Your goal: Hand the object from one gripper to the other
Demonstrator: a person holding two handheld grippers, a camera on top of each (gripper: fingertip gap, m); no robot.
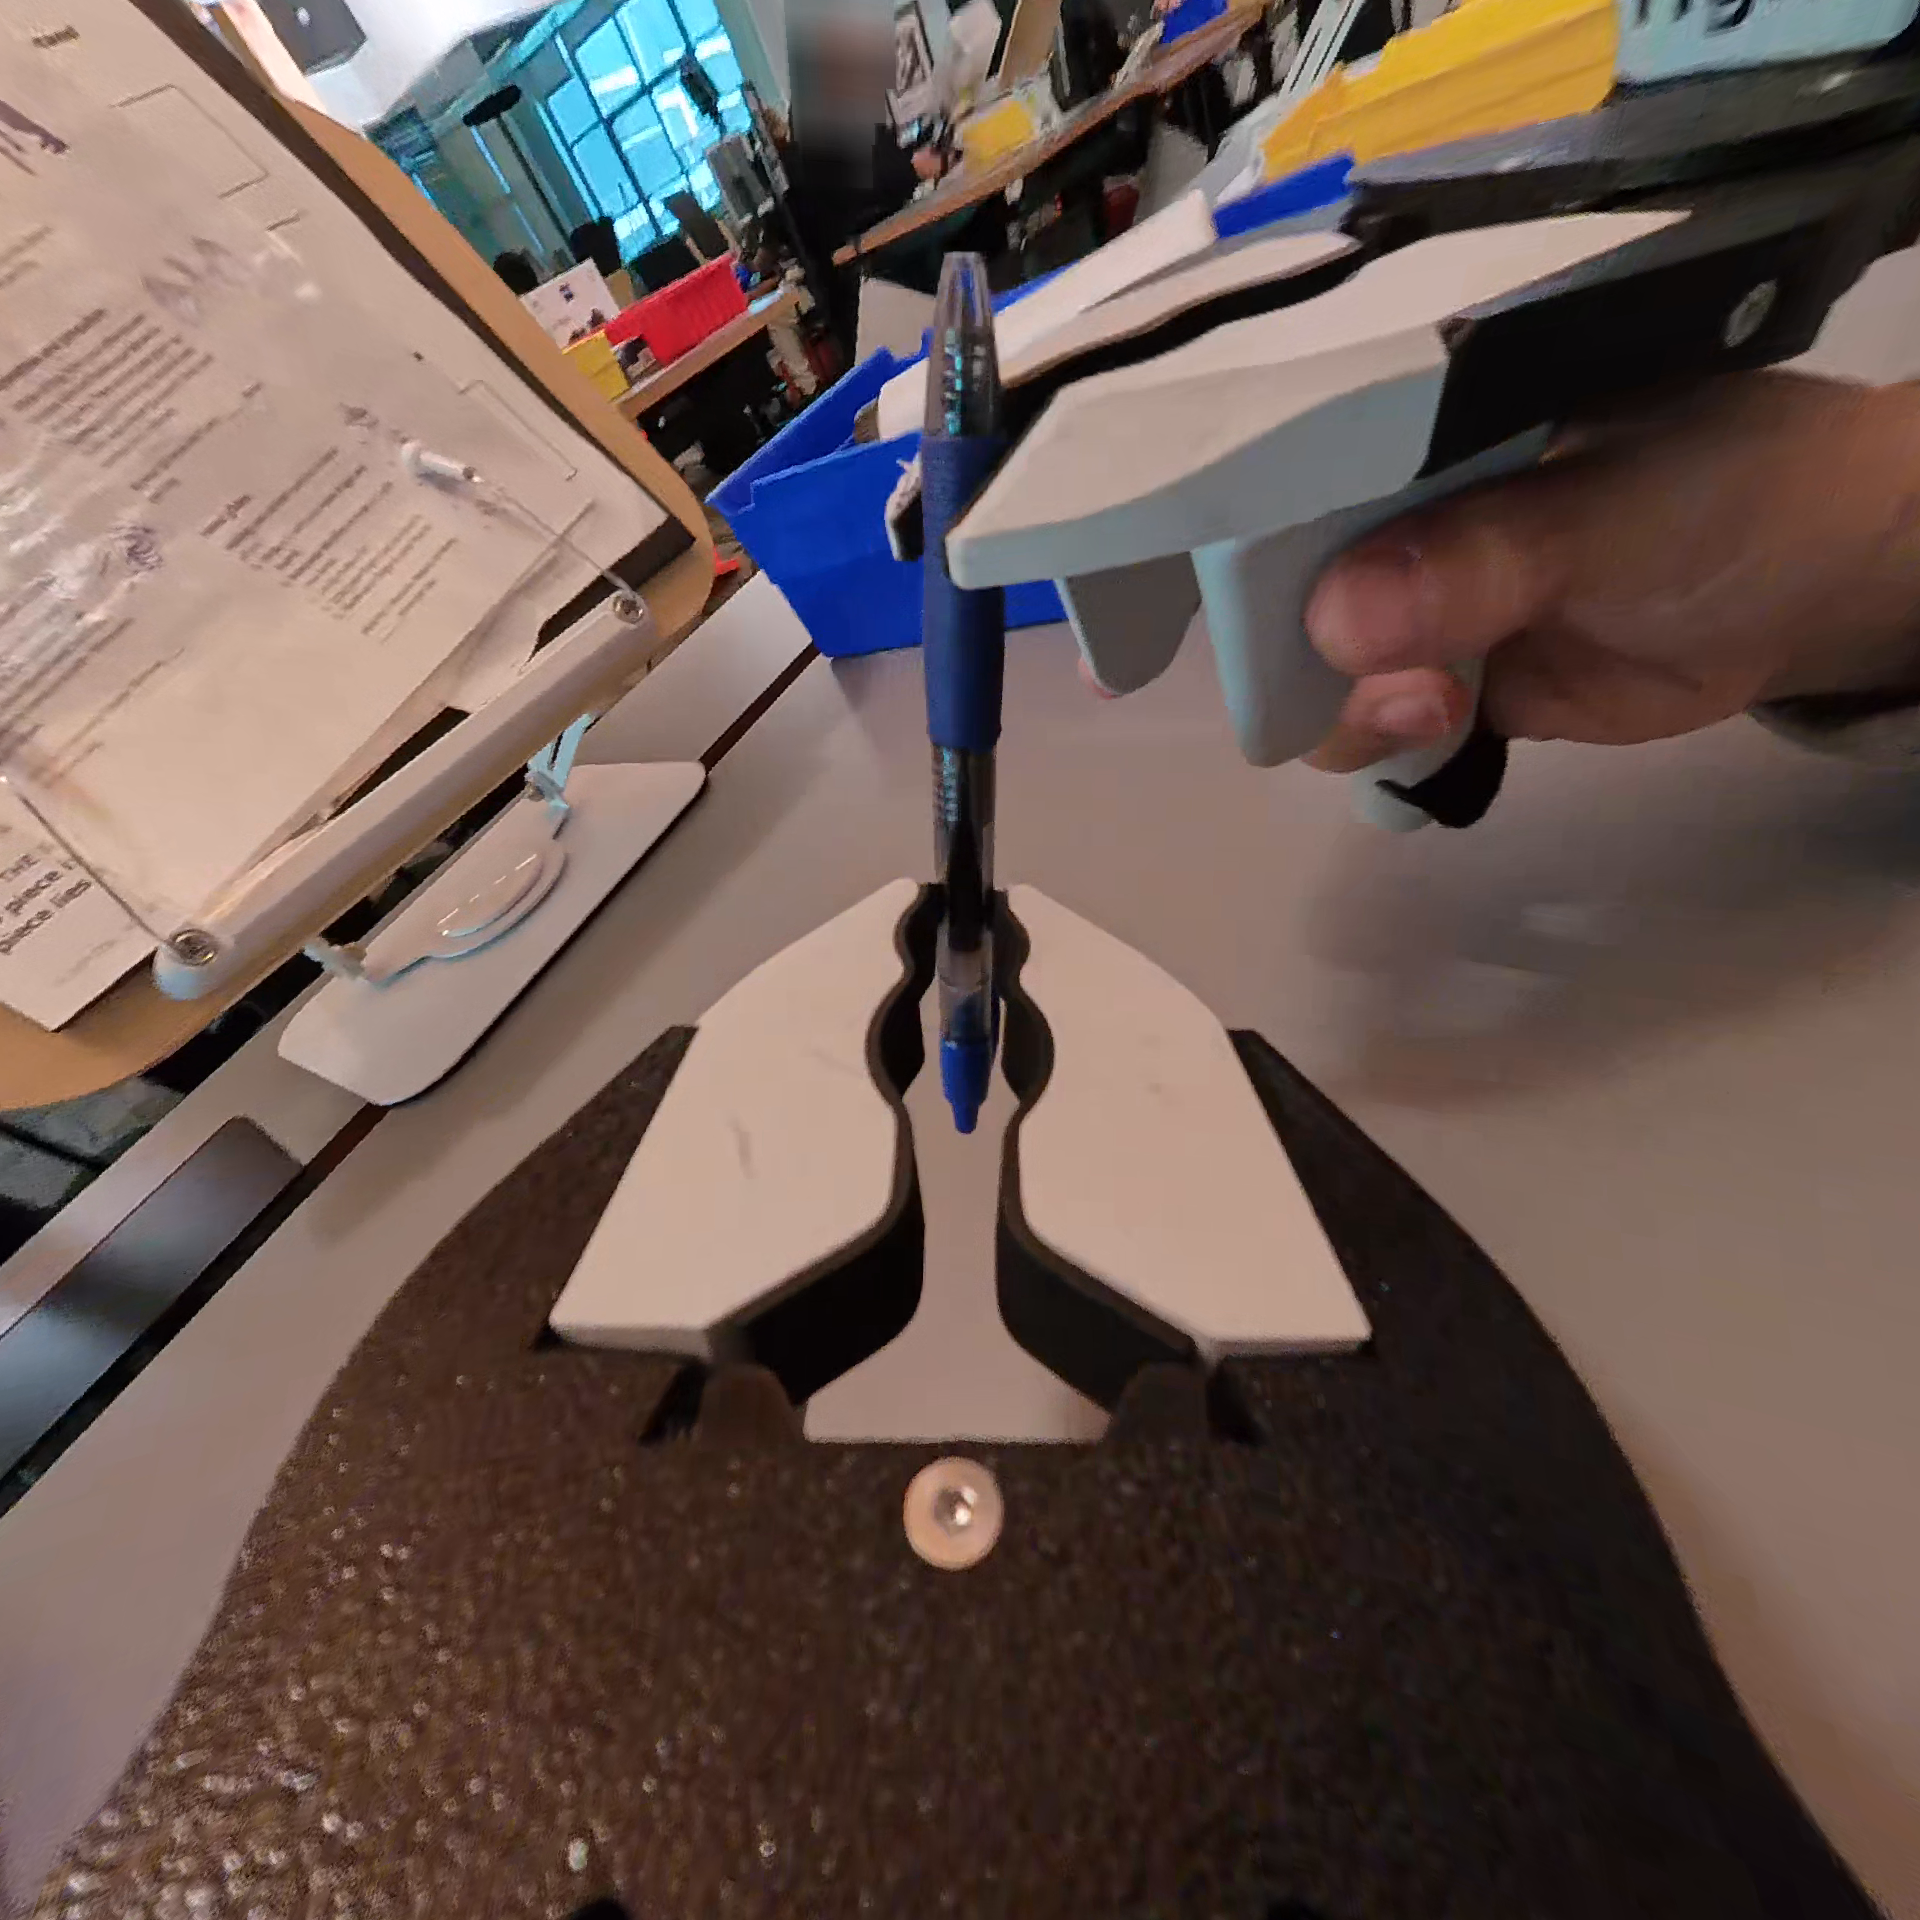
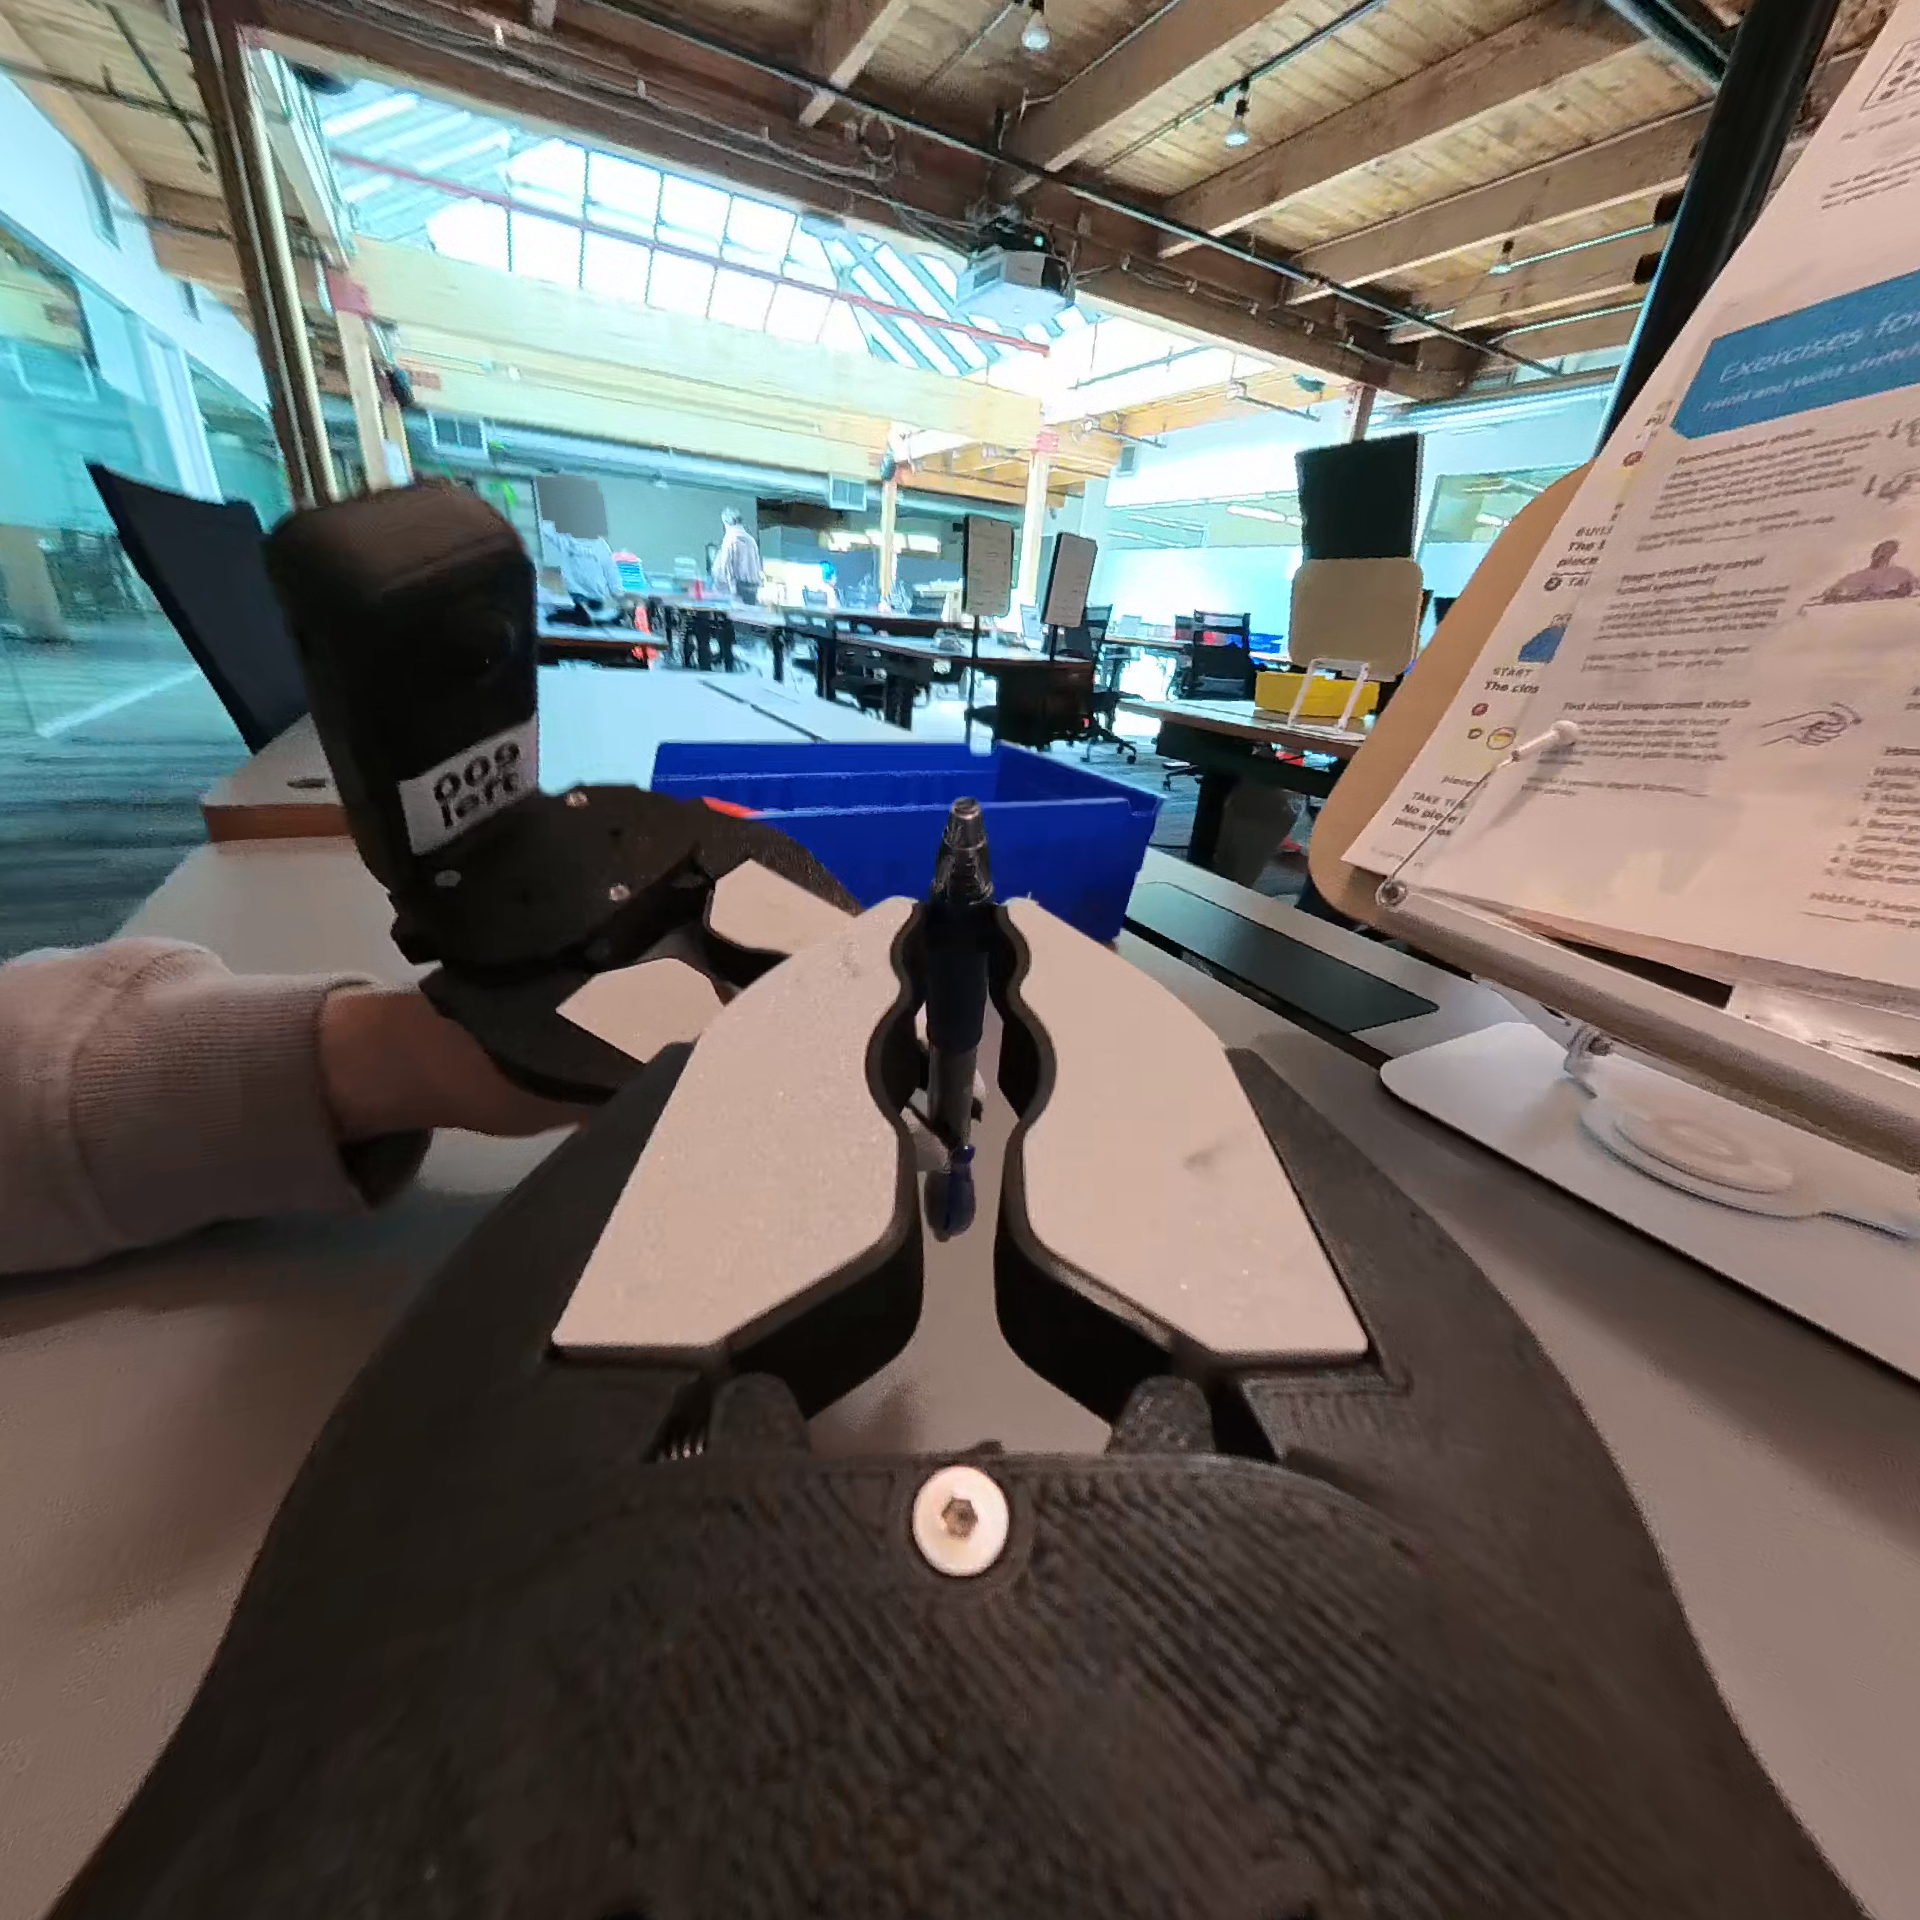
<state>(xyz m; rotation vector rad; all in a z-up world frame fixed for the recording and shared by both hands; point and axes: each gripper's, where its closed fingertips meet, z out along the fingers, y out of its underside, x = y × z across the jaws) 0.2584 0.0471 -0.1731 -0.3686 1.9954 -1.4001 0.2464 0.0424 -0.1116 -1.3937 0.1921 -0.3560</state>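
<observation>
While gripping the pen (image 1: 961, 644) (upright, clear above the grey table (image 1: 1455, 1039)), confirm both holds: left gripper (image 1: 961, 906) closed on the clear lower barrel, right gripper (image 2: 956, 930) closed on the blue sleeve. Loosen one side only once the other is firm; avoid tilting. Keep clear of document stand (image 1: 312, 520) and blue bin (image 1: 831, 540). Open workshop beyond.
</observation>
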